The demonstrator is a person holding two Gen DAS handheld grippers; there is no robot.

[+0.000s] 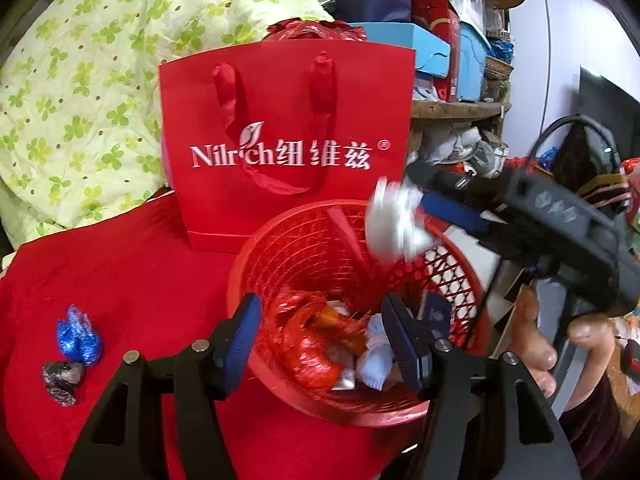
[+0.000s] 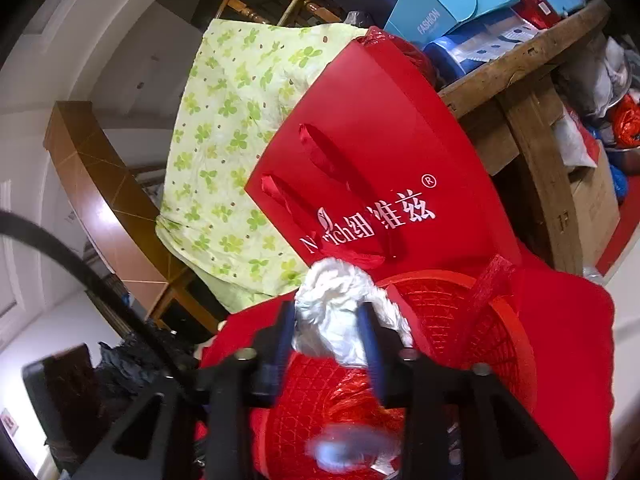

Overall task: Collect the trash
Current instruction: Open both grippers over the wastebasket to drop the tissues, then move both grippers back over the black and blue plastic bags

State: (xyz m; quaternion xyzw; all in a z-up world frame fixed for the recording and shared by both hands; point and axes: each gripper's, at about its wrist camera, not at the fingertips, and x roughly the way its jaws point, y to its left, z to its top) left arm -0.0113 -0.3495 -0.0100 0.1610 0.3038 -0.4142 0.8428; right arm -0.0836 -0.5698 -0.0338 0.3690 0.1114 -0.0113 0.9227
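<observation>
A red mesh basket stands on the red cloth and holds several wrappers. My left gripper is open and empty, its jaws spread just over the basket's near rim. My right gripper is shut on a crumpled white wrapper and holds it above the basket; the same wrapper shows blurred over the basket's far rim in the left wrist view. A blue foil wrapper and a dark silver wrapper lie on the cloth at the left.
A red paper gift bag stands right behind the basket. A green clover-print quilt lies at the back left. A wooden shelf with blue boxes and clutter is at the right. The red cloth covers the table.
</observation>
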